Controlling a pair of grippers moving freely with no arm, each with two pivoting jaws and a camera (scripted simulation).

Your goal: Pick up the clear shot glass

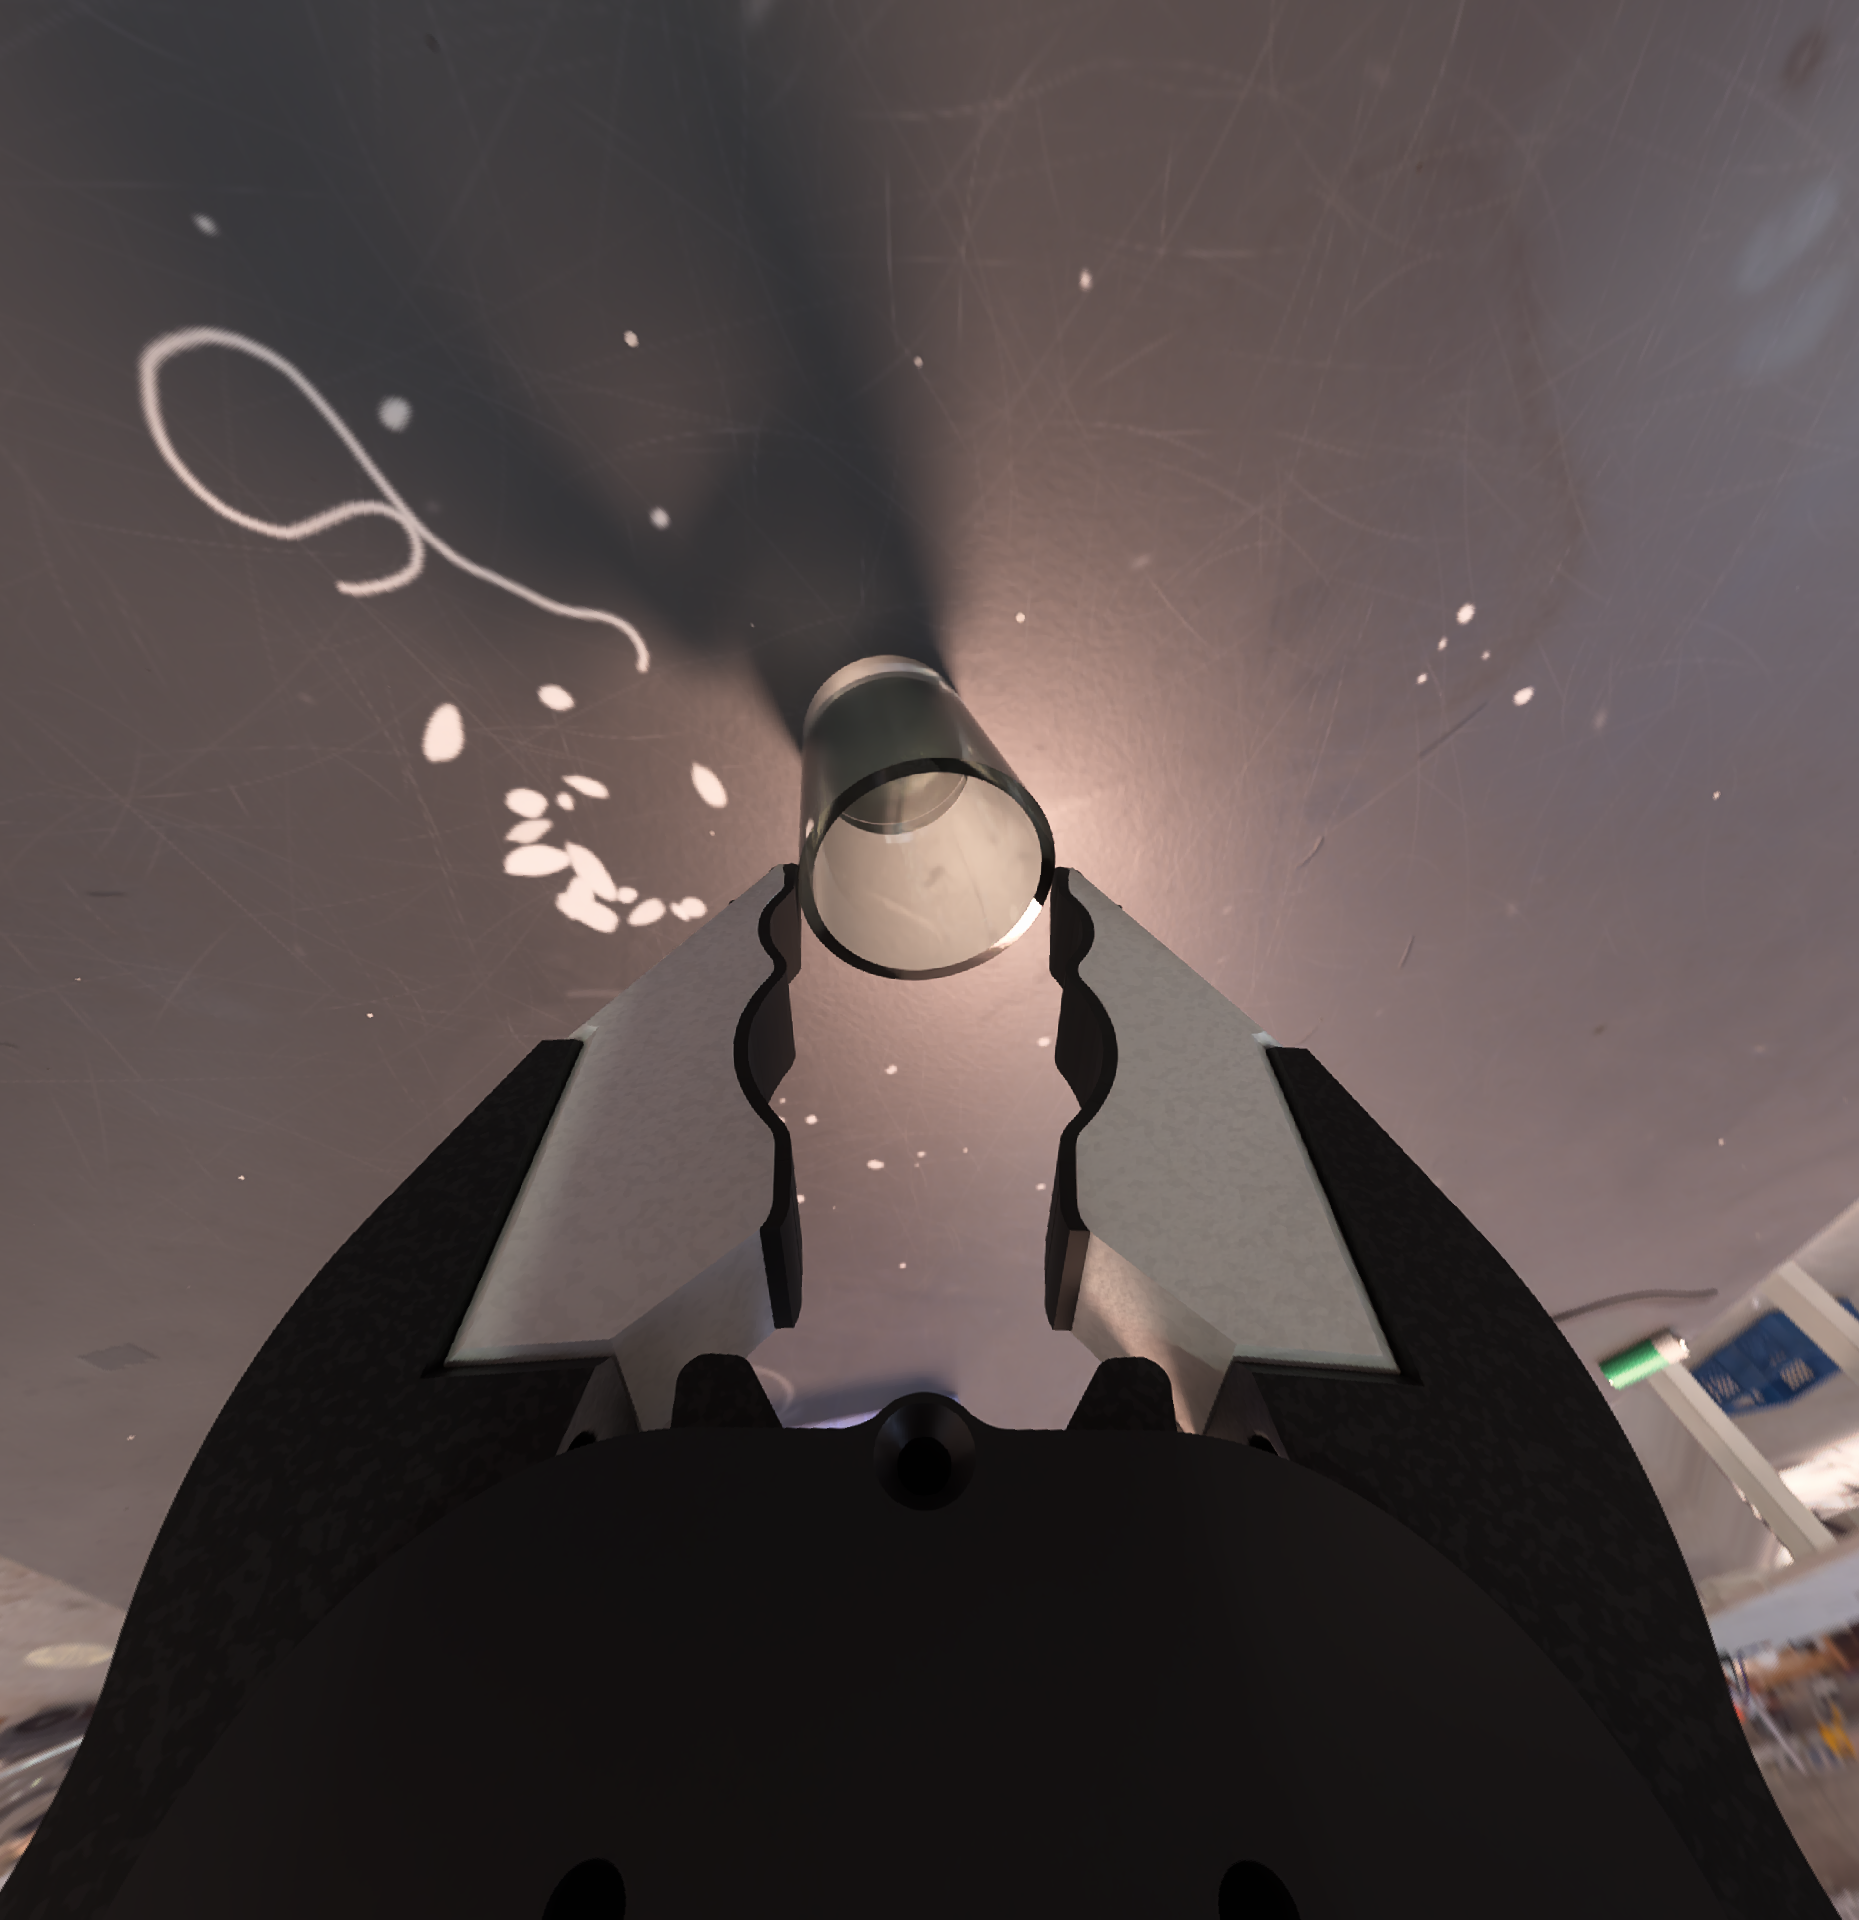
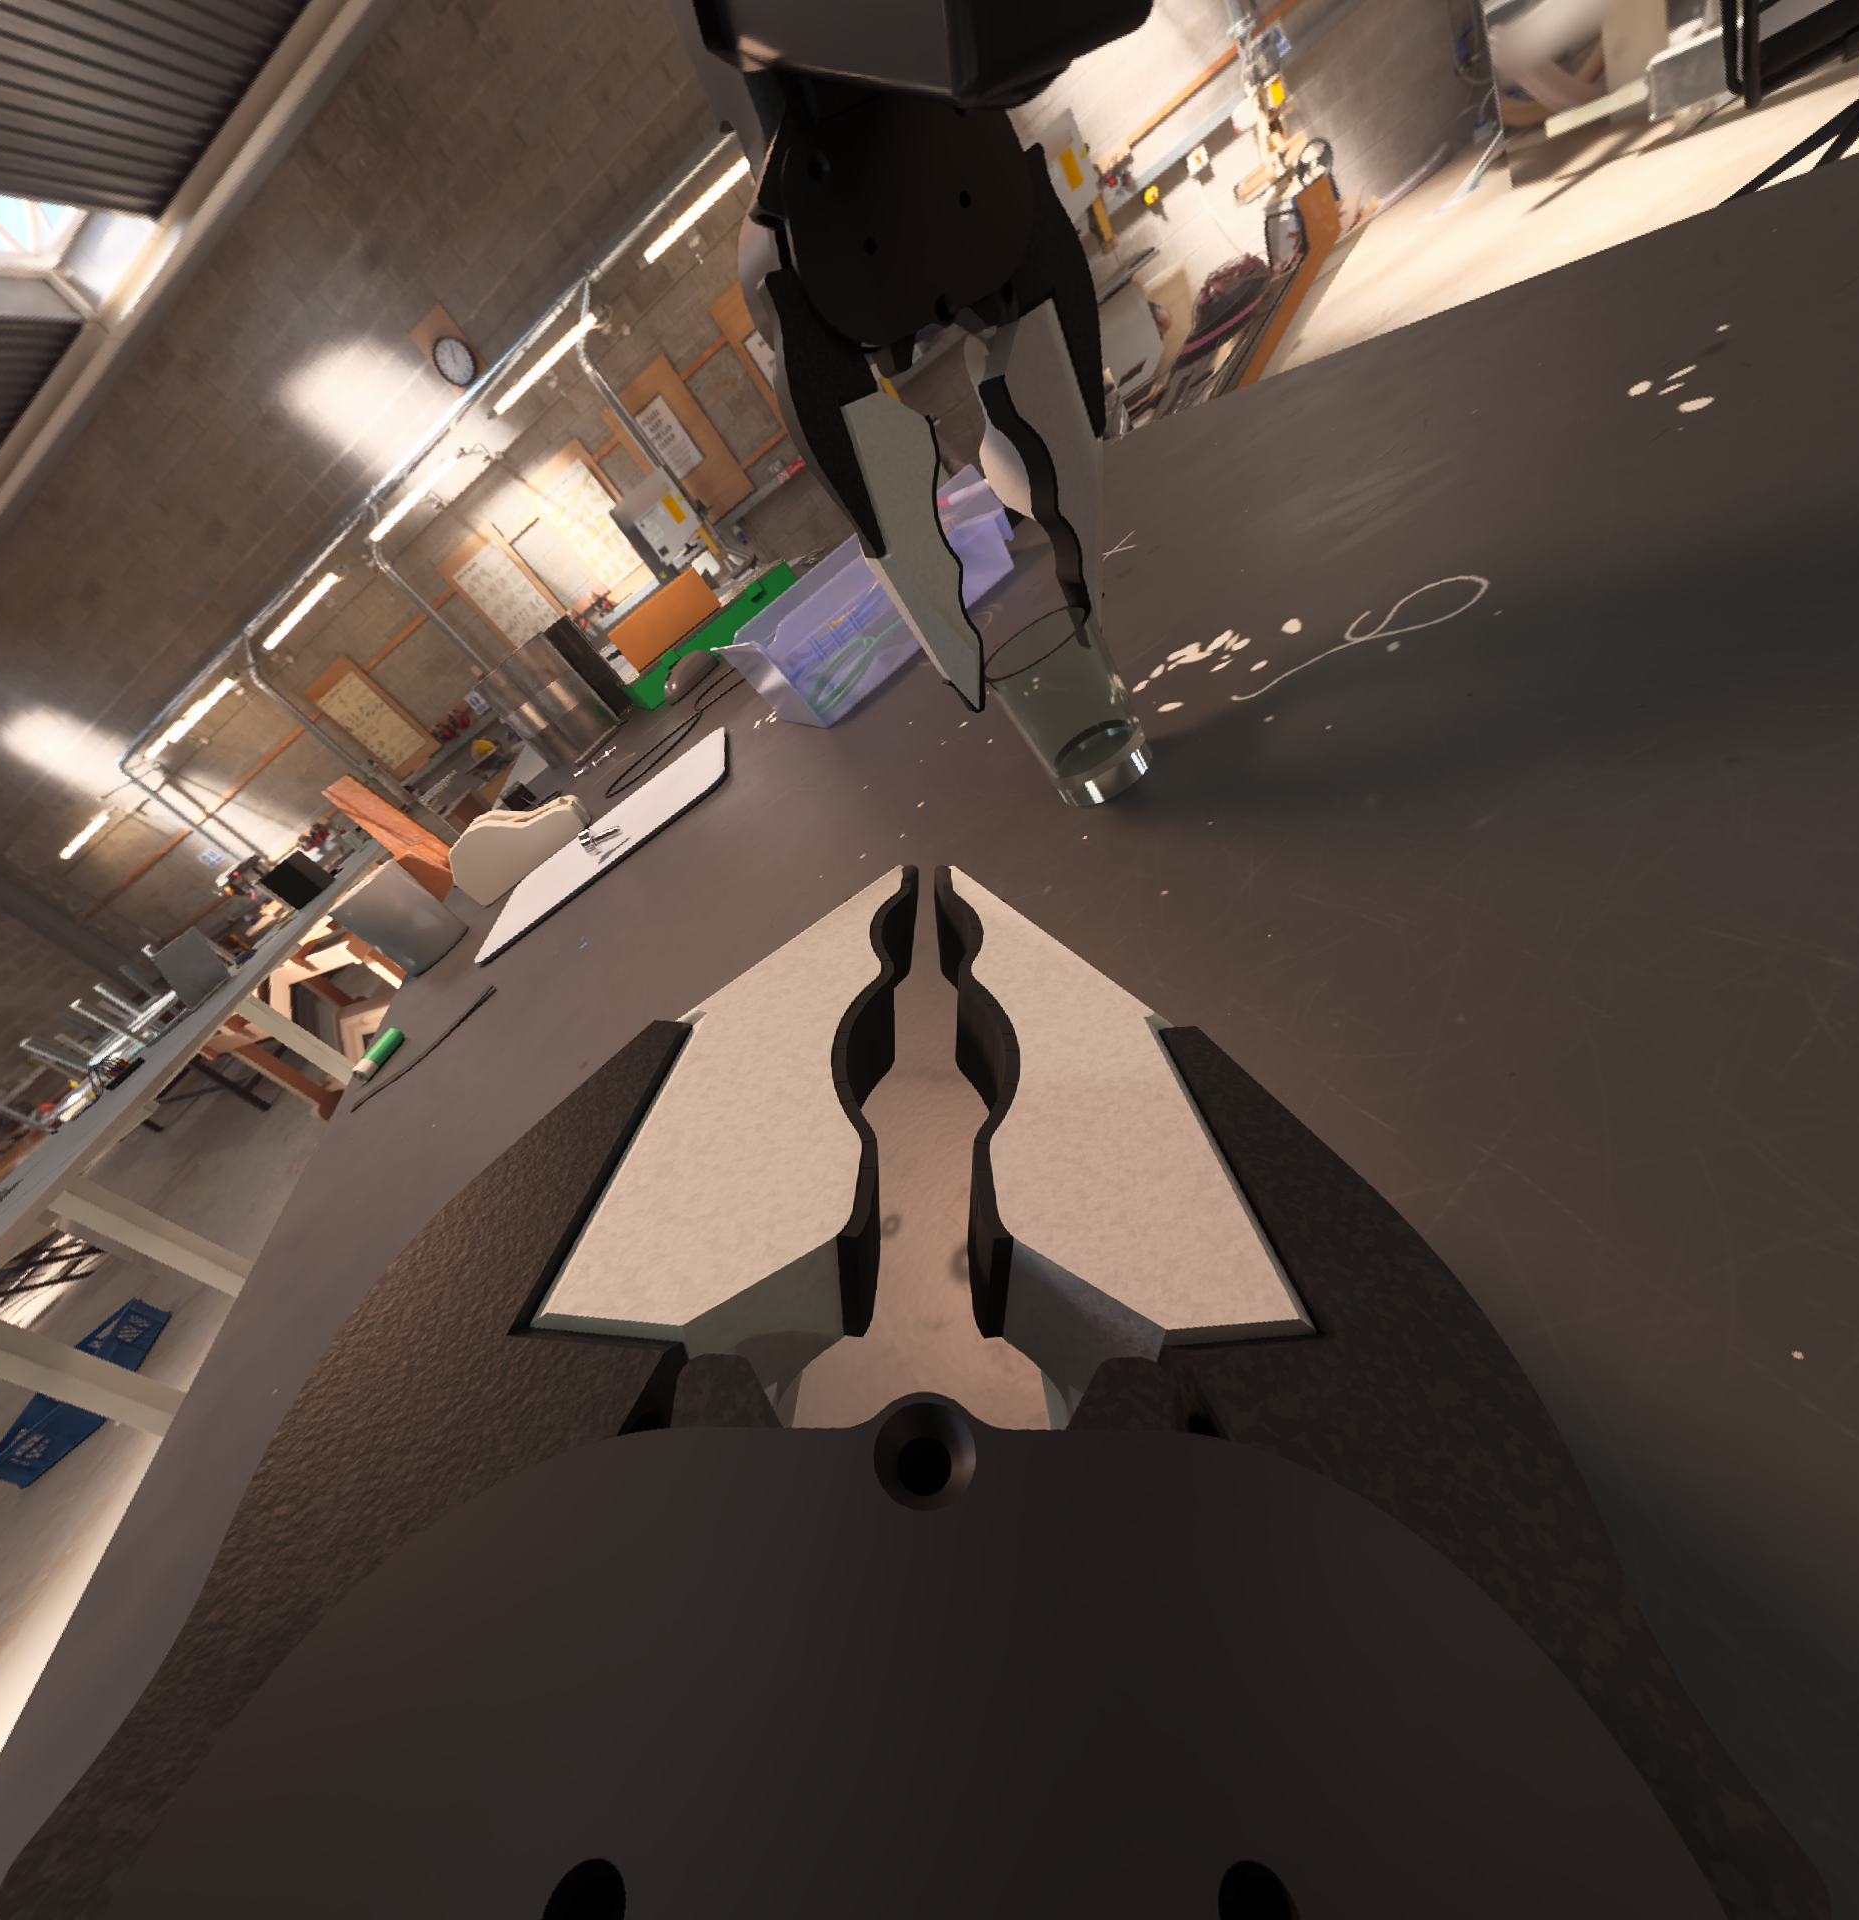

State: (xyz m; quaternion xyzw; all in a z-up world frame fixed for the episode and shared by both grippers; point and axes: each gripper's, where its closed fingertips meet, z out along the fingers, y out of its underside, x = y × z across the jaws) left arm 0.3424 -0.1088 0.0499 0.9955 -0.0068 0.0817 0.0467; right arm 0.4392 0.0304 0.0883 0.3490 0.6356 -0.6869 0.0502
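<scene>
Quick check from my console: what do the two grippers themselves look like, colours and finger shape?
Both match. The left gripper and right gripper have textured black bodies, pale grey-white tapered fingers with wavy black inner pads, and a round black recessed fastener at the base. No cables or markings show.

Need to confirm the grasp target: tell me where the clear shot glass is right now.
The clear shot glass stands upright on the dark table, its rim between the left gripper fingertips; white paint spots lie beside it.
</scene>
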